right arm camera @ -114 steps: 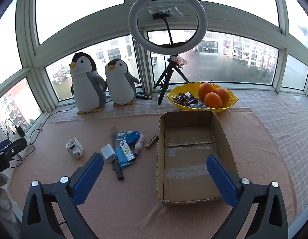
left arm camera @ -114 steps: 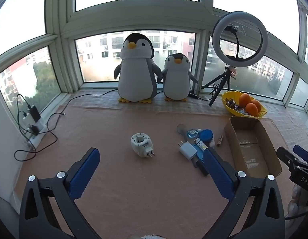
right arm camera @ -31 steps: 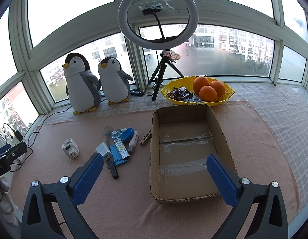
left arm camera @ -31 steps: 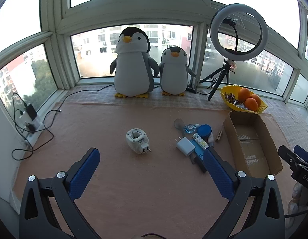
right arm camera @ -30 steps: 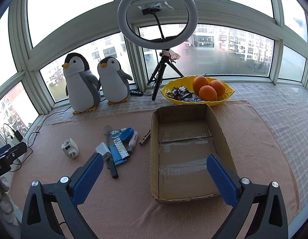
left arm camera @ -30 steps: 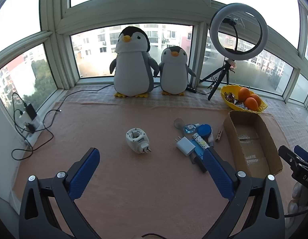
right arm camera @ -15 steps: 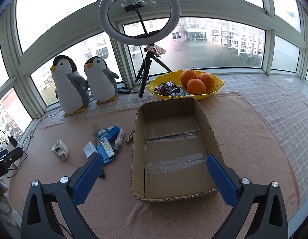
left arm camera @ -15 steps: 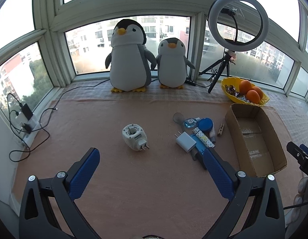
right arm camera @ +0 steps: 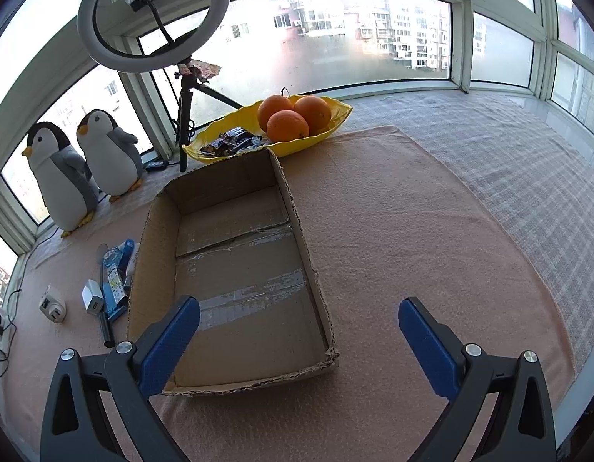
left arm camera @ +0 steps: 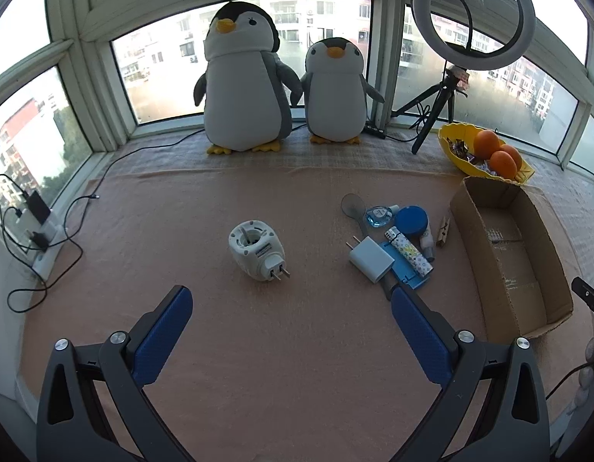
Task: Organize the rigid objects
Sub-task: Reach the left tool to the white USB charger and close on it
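Note:
A white round plug adapter [left arm camera: 257, 248] lies on the pink cloth ahead of my open, empty left gripper [left arm camera: 291, 312]. To its right lies a pile: a white charger [left arm camera: 371, 259], a patterned lighter [left arm camera: 410, 251], a blue round tin [left arm camera: 411, 220], a small clear bottle [left arm camera: 378, 215], a spoon [left arm camera: 352, 205] and a clothespin [left arm camera: 444, 230]. An empty cardboard box [left arm camera: 504, 246] stands right of the pile. My right gripper [right arm camera: 299, 321] is open and empty over the box's [right arm camera: 239, 273] near right corner. The pile [right arm camera: 112, 285] shows left of the box.
Two plush penguins [left arm camera: 243, 84] stand at the window. A ring light on a tripod [left arm camera: 472, 15] and a yellow bowl of oranges and sweets [left arm camera: 485, 154] are at the back right. Cables and a power strip [left arm camera: 35, 227] lie at the left edge.
My left gripper has moved forward and lower toward the plug adapter. My right gripper has swung right and closer, so the box now sits left of centre.

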